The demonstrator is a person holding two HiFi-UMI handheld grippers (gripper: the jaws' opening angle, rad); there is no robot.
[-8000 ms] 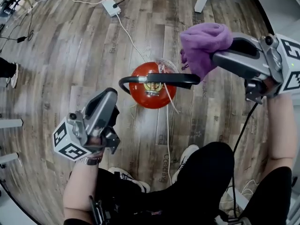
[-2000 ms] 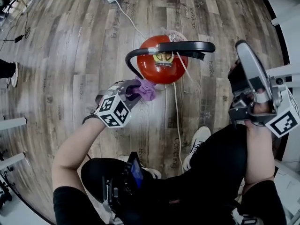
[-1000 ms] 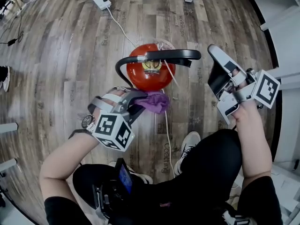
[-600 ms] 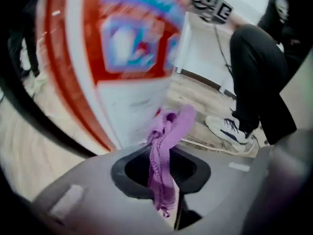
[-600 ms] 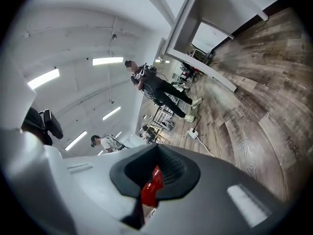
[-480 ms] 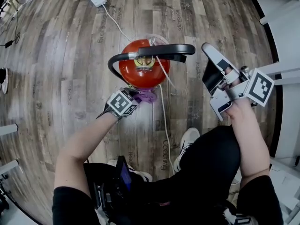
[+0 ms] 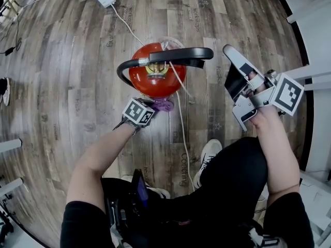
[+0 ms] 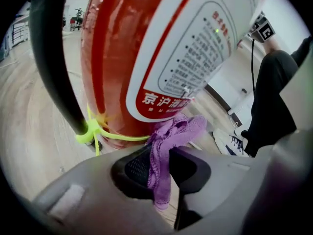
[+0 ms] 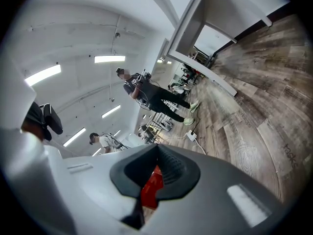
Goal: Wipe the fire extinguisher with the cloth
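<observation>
Wood-plank flooring (image 7: 67,87) carries the whole setup. The red fire extinguisher (image 7: 150,79) stands upright on it, just ahead of my knees. I judge this placement lets me reach the cylinder wall from above and from the side without lifting it.

1. My right gripper (image 7: 228,53) is held off to the right, well apart from the cylinder. Its jaws are together with nothing between them. I judge it is parked there to keep the wiping path free.

2. My left gripper (image 8: 159,165) is angled down beside the near side of the cylinder, low on its wall. Its 2 jaws are clamped on the purple cloth (image 8: 173,133). The grip sits on the middle of the cloth, so a bunched end projects past the jaw tips. That free end lies against the red wall just under the white instruction label (image 8: 195,48). Only fabric meets the paint, not the pads.

3. The black hose (image 8: 54,62) runs down the cylinder to the left of the cloth. A yellow-green tie (image 8: 93,129) binds it to the body.

In my judgement the wipe is under way on the lower wall. The tie is the nearest snag point for the cloth.
</observation>
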